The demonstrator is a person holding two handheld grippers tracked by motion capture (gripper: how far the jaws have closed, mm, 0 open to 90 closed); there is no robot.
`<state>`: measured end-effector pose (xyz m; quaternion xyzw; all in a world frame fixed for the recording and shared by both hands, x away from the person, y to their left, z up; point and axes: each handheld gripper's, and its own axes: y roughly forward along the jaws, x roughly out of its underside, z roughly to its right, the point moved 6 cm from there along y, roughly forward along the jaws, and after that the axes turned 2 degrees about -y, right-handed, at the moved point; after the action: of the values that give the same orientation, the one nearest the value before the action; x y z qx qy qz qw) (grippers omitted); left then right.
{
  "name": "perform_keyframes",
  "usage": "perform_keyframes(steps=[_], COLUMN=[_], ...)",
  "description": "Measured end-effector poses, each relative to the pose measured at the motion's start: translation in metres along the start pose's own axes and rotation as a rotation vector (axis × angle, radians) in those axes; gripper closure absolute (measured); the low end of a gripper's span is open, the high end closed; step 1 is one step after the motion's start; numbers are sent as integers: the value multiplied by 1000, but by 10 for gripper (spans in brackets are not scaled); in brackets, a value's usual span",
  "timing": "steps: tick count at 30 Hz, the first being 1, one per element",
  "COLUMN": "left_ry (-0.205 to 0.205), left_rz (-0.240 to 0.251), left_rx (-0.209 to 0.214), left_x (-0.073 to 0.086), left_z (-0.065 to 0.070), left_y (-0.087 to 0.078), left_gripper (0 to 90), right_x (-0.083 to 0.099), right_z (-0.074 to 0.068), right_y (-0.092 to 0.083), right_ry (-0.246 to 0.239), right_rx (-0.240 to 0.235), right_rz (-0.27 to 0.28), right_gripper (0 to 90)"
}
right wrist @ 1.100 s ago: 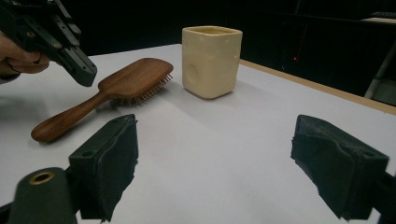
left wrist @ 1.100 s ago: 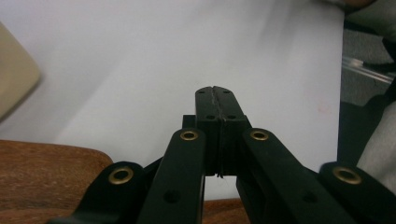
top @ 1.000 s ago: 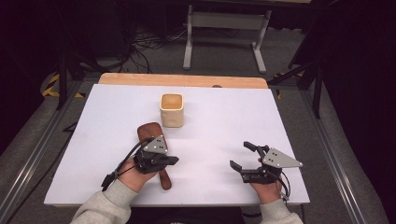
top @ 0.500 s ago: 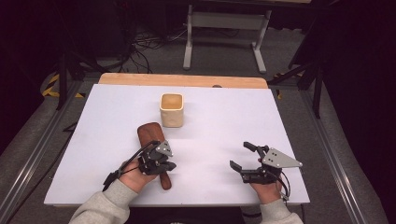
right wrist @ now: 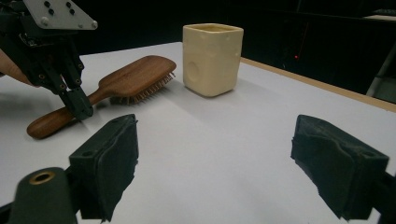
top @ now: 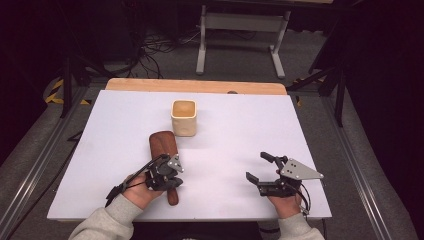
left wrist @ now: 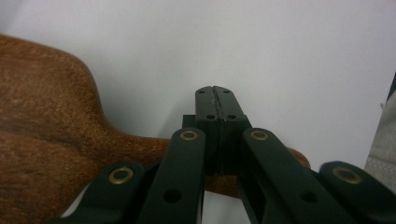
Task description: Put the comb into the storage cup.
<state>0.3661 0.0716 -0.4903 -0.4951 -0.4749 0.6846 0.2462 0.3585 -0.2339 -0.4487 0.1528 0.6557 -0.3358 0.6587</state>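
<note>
A wooden hairbrush lies bristles down on the white table, its handle pointing toward the person. My left gripper stands over that handle, jaws shut tip to tip with nothing between them. In the left gripper view the shut tips reach past the handle over bare table. From the right gripper view the left gripper points down beside the brush. A cream square cup stands upright just beyond the brush head. My right gripper rests near the front right, open and with nothing between its pads.
A white sheet covers the table, with a strip of bare wood along the far edge. The cup is the only upright obstacle. Dark floor, cables and a metal stand lie beyond the table.
My left gripper has slid a little toward the person along the brush handle. The right gripper, brush and cup have not moved.
</note>
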Motion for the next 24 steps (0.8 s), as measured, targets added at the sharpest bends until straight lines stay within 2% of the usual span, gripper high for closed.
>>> perform_keyframes(steps=[13, 24], left_ry=[-40, -66], left_rz=[-30, -42], left_rx=[-27, -46], left_x=[24, 36], left_z=[-12, -20], left_y=[-9, -14], left_gripper=[900, 900], right_x=[0, 1], right_z=[0, 0], right_y=[1, 1], right_ry=[2, 9], right_rx=[-1, 0], right_rz=[-2, -4], right_gripper=[152, 152])
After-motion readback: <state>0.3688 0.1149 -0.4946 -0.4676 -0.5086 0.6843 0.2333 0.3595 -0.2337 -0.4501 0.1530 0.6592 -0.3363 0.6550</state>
